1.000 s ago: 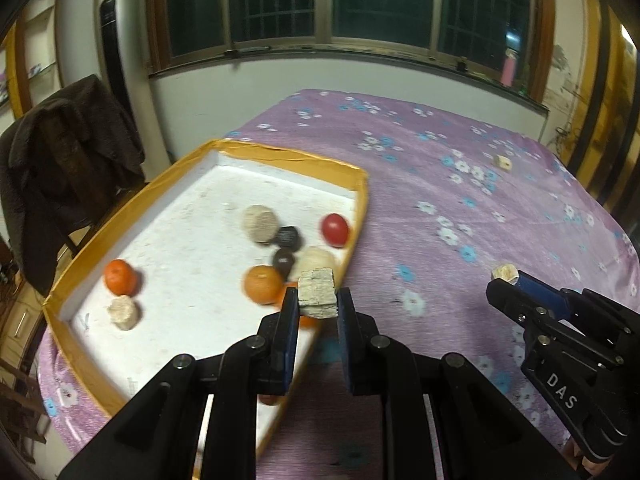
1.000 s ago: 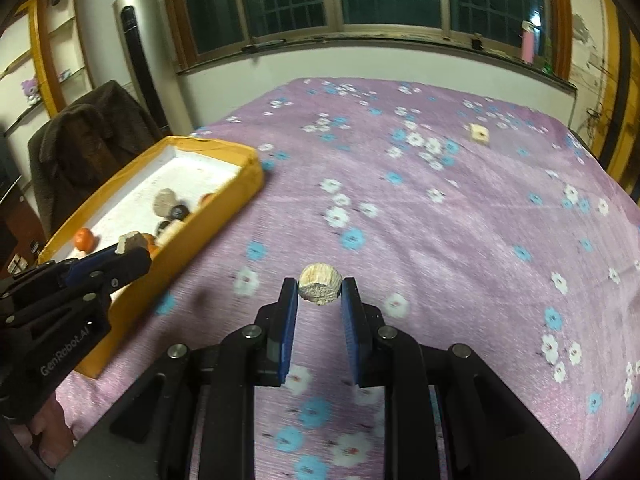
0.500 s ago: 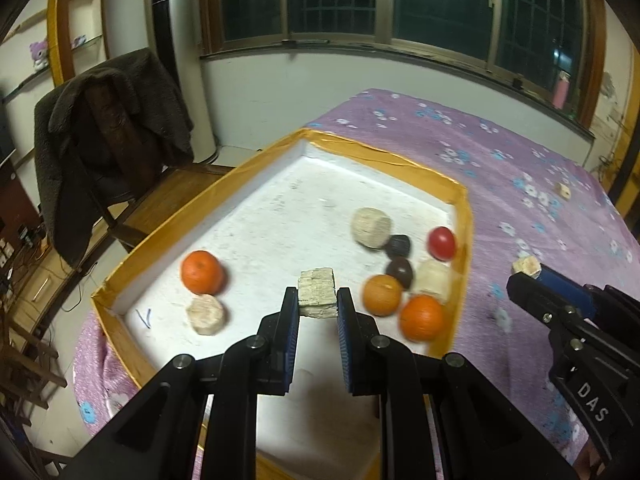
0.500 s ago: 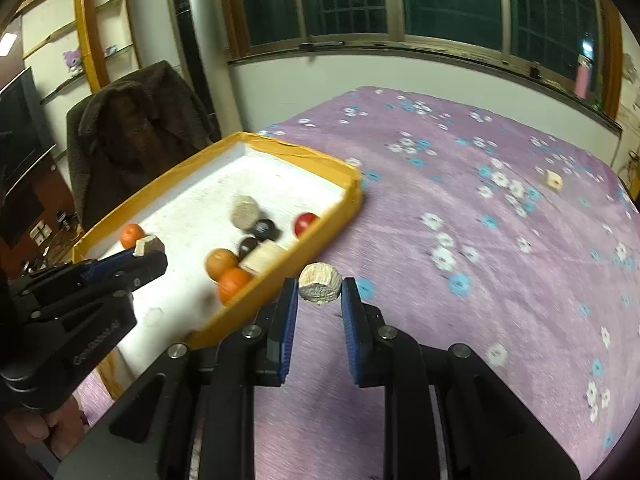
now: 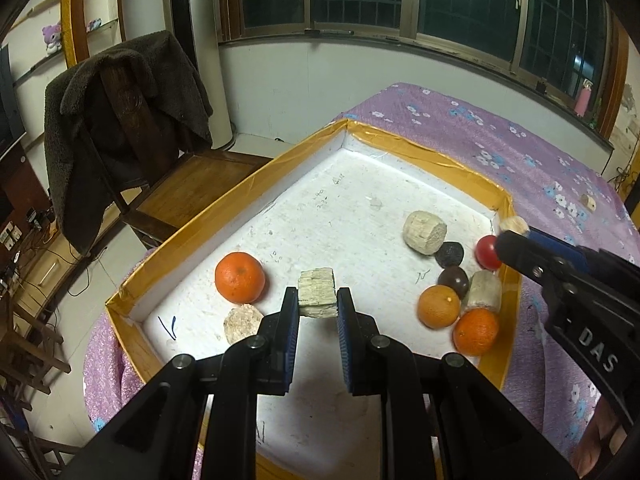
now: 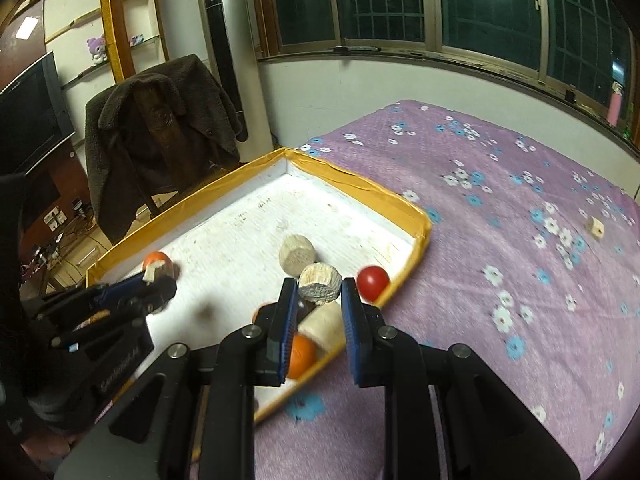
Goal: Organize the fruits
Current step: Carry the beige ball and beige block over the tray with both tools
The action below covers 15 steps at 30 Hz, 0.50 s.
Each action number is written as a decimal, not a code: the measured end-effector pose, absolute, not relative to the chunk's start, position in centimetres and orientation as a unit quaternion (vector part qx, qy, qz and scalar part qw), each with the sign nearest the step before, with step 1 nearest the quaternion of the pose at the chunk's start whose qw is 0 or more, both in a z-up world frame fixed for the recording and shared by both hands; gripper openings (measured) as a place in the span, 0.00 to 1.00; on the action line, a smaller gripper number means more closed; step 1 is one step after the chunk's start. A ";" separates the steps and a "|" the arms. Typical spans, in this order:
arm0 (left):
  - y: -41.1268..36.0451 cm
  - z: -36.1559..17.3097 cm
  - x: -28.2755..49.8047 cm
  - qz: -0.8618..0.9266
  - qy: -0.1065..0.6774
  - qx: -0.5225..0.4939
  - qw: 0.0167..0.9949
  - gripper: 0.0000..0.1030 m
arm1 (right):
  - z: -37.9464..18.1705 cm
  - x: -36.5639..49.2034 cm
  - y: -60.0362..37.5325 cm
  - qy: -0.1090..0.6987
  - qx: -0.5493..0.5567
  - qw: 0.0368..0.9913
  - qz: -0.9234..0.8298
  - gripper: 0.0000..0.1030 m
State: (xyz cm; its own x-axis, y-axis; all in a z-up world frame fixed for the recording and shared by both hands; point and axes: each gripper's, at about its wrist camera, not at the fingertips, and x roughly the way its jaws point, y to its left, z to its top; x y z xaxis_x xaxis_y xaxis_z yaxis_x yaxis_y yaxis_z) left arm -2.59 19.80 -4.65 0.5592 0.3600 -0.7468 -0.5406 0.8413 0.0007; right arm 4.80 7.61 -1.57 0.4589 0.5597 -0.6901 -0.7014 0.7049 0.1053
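My left gripper is shut on a pale blocky chunk, held over the middle of the white tray with the orange rim. My right gripper is shut on a pale round chunk, above the tray's right part, close to a red fruit. In the tray lie three oranges, two dark fruits, the red fruit and several pale chunks. The right gripper shows at the tray's right rim in the left wrist view. The left gripper shows at the left in the right wrist view.
The tray sits at the left edge of a purple flowered cloth. One pale cube lies loose on the cloth far right. A wooden chair with a dark coat stands beside the tray, with a tower fan behind it.
Both grippers have swung left from over the cloth and the tray's right rim to above the tray, each still holding its pale chunk.
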 end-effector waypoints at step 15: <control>22.5 -5.2 -2.4 0.276 0.396 -0.130 0.866 0.16 | -3.8 7.1 12.6 0.386 -0.119 0.829 0.387 0.23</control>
